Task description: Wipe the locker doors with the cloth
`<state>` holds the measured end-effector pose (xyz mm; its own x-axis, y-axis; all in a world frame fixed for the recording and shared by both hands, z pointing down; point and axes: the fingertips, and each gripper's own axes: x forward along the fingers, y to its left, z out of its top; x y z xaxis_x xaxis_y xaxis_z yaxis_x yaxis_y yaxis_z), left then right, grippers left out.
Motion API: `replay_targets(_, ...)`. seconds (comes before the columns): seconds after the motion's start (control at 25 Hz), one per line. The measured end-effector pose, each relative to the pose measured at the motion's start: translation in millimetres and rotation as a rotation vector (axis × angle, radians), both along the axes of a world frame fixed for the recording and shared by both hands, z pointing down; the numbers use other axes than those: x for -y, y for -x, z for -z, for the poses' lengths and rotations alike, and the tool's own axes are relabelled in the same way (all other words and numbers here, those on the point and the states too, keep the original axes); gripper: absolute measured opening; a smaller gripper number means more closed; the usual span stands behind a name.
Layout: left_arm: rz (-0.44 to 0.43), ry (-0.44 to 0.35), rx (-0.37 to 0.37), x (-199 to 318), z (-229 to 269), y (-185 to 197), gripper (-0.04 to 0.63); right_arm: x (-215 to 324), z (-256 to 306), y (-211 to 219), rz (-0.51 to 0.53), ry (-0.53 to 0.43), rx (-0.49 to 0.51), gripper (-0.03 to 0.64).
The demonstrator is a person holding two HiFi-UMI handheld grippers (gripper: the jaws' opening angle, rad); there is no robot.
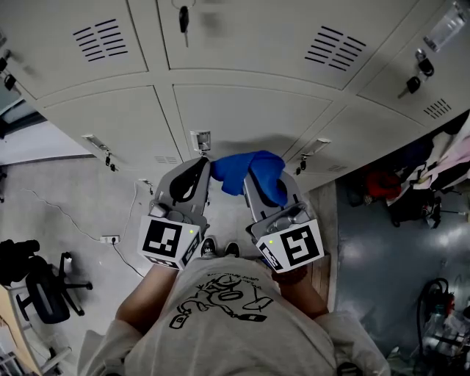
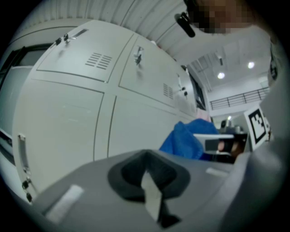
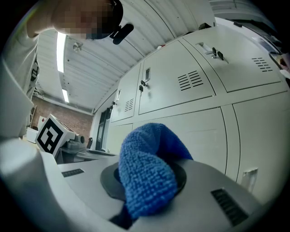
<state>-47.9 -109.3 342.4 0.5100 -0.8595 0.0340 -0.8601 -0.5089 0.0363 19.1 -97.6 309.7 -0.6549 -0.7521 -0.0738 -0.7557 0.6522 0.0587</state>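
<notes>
Grey locker doors (image 1: pixel 242 110) fill the wall in front of me. A blue cloth (image 1: pixel 246 169) is bunched in my right gripper (image 1: pixel 258 167), which is shut on it just short of the lower middle door. In the right gripper view the cloth (image 3: pixel 149 174) bulges out over the closed jaws and hides their tips, with a door (image 3: pixel 199 131) close behind. My left gripper (image 1: pixel 198 165) is alongside at the same height, shut with nothing in it. In the left gripper view its jaws meet at a seam, my left gripper (image 2: pixel 152 181) faces a door (image 2: pixel 63 122), and the cloth (image 2: pixel 186 140) shows to the right.
Keys hang from locks on the upper doors (image 1: pixel 183 18) (image 1: pixel 413 82). Small latches stick out of the lower doors (image 1: pixel 200 139). A black office chair (image 1: pixel 44 290) stands at the left on the floor, and bags and clutter (image 1: pixel 411 191) lie at the right.
</notes>
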Motion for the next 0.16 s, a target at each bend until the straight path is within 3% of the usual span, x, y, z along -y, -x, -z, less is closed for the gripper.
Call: replay_targets(0.16,0.005,-0.006,-0.002,0.0,0.8,0.1,0.002,-0.4,0.9,-1.3,-0.001,-0.001,0.005,0.023)
